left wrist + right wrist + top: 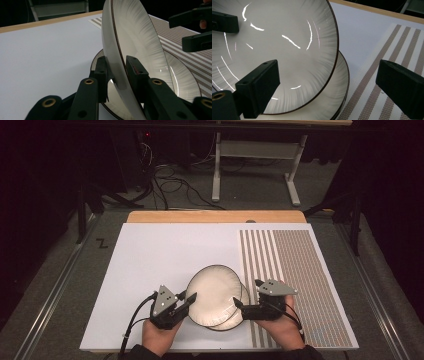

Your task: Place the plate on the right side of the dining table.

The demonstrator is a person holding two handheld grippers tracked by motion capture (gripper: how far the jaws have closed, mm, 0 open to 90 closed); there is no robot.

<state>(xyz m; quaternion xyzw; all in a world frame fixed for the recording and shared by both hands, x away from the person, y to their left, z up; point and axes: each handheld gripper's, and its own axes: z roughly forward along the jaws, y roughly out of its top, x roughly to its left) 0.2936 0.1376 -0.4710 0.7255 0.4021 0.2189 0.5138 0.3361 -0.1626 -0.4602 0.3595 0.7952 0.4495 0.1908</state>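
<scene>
We clamp our left gripper (116,72) on the rim of the top plate (214,292), tilted above a second plate (338,100) on the white mat (150,265); our right gripper (239,306) waits wide open beside it. A rim-only hold could slip

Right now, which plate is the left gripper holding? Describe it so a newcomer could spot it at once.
On the white board, just left of the striped mat, two white dark-rimmed plates overlap. The upper plate is the one, its rim pinched by the left gripper. Unlike the lower plate lying flat, it is tilted up on edge.
</scene>
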